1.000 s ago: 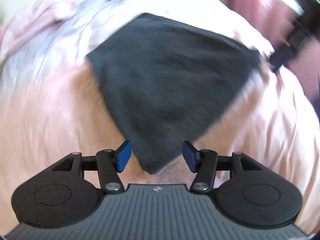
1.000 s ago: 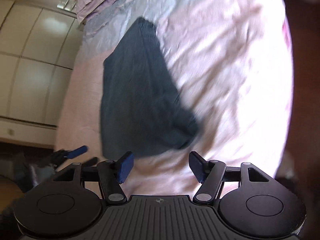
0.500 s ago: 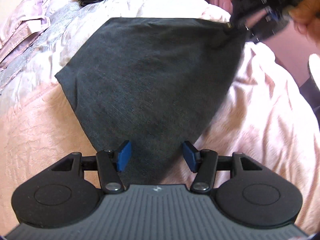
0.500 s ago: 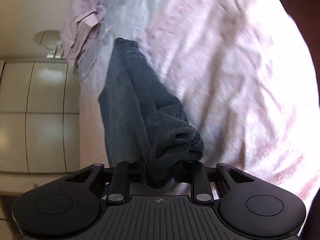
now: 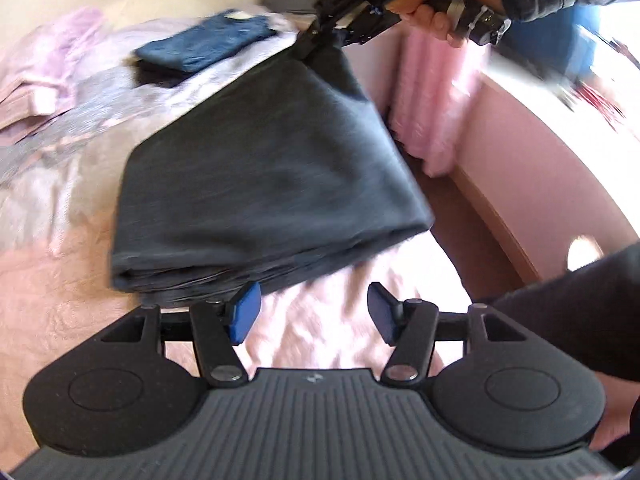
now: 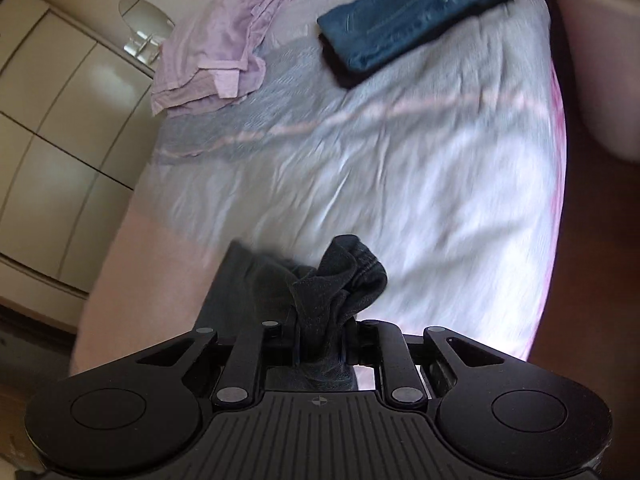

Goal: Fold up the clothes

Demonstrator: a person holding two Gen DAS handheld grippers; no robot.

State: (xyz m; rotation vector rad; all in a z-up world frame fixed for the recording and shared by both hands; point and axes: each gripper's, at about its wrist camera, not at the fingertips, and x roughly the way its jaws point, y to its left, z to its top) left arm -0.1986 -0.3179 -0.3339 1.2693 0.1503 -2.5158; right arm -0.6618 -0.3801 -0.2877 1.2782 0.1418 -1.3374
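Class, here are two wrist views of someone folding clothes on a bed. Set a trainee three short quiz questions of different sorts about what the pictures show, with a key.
1. True or false: the right gripper is shut on a bunched corner of the dark grey garment.
2. Multiple choice: between the left gripper's fingers lies A) the dark grey garment, B) only the pink bedspread, C) the folded jeans.
3. Fill in: the crumpled lilac shirt lies near the bed's far edge, to the ____ of the folded jeans in the right wrist view.

Key: 1 true; 2 B; 3 left.
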